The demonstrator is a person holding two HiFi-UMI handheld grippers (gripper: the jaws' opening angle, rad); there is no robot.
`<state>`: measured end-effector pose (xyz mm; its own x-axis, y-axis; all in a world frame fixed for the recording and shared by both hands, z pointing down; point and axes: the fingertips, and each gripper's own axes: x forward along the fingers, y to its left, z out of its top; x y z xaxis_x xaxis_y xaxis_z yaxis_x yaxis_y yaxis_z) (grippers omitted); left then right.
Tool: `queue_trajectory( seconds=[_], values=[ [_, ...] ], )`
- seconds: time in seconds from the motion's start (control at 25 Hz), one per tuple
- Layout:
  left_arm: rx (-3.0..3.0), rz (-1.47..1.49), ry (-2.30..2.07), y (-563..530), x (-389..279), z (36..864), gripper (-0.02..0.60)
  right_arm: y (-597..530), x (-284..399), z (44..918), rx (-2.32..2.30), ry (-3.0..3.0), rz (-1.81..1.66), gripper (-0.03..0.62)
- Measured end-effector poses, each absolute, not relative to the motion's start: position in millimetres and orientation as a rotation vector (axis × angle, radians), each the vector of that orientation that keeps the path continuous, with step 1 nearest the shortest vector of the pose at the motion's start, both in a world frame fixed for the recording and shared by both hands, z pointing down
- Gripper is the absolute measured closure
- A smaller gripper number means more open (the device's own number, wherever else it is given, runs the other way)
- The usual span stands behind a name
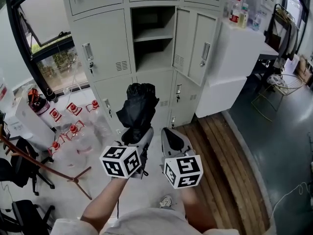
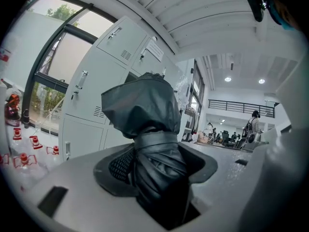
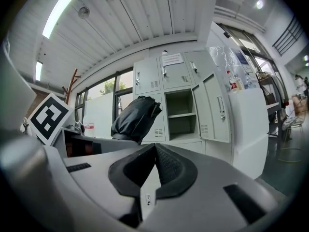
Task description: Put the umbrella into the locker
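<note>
Here the left gripper (image 1: 140,137) clamps the umbrella (image 1: 137,110) upright; the open locker (image 1: 153,34) lies far, slightly right. The right gripper (image 1: 172,138) has fingers together, empty.

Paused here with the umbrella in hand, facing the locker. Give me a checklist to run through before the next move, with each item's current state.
1. Grip: the left gripper has its jaws clamped on the umbrella, low on its bundle: ok.
2. Umbrella folded, canopy bunched above the jaws: ok.
3. Locker door swung open: ok.
4. Open compartment shows nothing above or below its shelf: ok.
5. Right gripper has its jaws together and holds nothing: ok.
6. Whether the umbrella fits under the shelf: cannot tell.
</note>
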<state>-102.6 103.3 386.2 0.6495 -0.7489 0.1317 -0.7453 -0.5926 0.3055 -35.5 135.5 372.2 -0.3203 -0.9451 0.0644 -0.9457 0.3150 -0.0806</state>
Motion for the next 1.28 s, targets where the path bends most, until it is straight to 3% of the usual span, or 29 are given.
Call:
queue_trajectory(
  seconds=[0.56, 1.28],
  values=[
    [2.499, -0.014, -1.237, 74.7, -33.5, 385.1, 0.322, 104.5, 38.3, 364.9, 1.788, -2.602, 0.150, 0.591],
    [2.463, -0.074, -1.251, -19.0, -35.0, 397.7, 0.322, 15.4, 36.2, 375.6, 1.701, -2.573, 0.099, 0.591]
  ],
)
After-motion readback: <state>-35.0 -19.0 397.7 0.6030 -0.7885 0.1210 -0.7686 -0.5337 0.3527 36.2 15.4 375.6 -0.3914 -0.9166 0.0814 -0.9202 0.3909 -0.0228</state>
